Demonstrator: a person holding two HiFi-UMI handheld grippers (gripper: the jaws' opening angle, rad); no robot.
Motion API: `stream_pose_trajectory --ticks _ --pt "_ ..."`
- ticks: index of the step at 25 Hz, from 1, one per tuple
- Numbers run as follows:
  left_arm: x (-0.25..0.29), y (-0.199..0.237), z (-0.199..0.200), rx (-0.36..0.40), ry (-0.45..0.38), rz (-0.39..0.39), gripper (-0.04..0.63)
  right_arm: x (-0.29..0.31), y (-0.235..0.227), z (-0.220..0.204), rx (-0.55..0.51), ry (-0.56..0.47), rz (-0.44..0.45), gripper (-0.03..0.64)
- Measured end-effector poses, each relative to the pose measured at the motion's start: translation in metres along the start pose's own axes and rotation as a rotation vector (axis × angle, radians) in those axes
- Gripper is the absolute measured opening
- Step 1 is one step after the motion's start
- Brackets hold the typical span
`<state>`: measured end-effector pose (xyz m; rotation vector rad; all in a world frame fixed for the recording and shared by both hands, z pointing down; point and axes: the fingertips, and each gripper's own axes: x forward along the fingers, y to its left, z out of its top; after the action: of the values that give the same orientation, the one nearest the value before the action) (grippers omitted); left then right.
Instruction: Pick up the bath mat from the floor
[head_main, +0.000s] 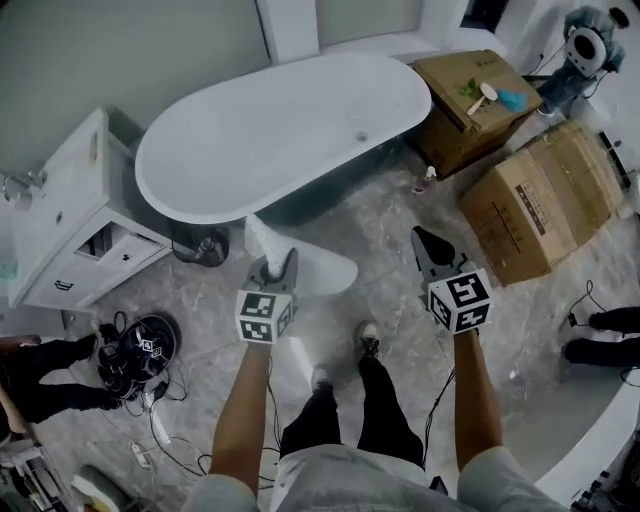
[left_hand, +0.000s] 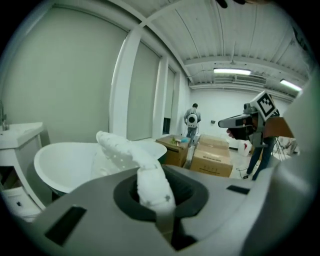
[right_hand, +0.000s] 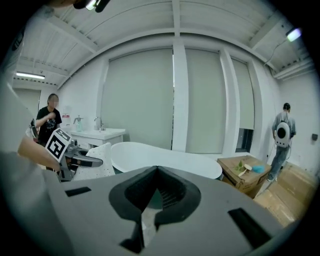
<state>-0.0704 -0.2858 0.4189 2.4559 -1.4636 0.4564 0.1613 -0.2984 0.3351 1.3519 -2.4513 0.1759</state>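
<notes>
Over the floor (head_main: 390, 215), both forearms (head_main: 240, 410) outstretched, bath mat (head_main: 322, 268) in left hand-held gripper (head_main: 277, 262).

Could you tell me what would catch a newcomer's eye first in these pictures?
The big white bathtub fills the upper middle of the head view, with cardboard boxes at its right. Just below it, the left gripper is shut on a white bath mat, which hangs from its jaws, while the right gripper beside it holds nothing.

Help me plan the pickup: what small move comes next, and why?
Probably bring the right gripper across to the loose end of the bath mat: only the left gripper grips it, and it hangs bunched while the right is empty.
</notes>
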Motion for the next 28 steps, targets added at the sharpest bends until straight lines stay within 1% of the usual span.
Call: stream_pose_trajectory --ticks 4,6,13,16,18,20,24,28 --pt "-0.063 0.003 0.053 0.016 -0.056 0.03 0.035 -0.037 0.025 0.053 -0.04 -0.012 -0.023 0.008" --pt "-0.09 0.004 0.08 0.026 -0.088 0.035 0.035 -0.052 0.038 0.079 -0.058 -0.021 -0.021 0.008" --pt "-0.174 -0.005 0.171 0.113 -0.196 0.042 0.035 -0.096 0.093 0.163 -0.144 -0.08 0.016 0.008" --pt "-0.208 -0.004 0.197 0.125 -0.233 0.049 0.035 -0.108 0.121 0.188 -0.168 -0.096 0.026 0.008" --pt "-0.228 -0.004 0.217 0.134 -0.274 0.055 0.035 -0.116 0.136 0.205 -0.188 -0.114 0.039 0.008" --pt "-0.246 -0.004 0.236 0.158 -0.315 0.055 0.035 -0.123 0.147 0.22 -0.218 -0.124 0.045 0.008" --pt "-0.283 -0.004 0.261 0.203 -0.376 0.063 0.035 -0.138 0.164 0.239 -0.24 -0.151 0.038 0.008" --pt "-0.312 -0.007 0.278 0.241 -0.404 0.079 0.035 -0.149 0.172 0.25 -0.25 -0.163 0.037 0.008"
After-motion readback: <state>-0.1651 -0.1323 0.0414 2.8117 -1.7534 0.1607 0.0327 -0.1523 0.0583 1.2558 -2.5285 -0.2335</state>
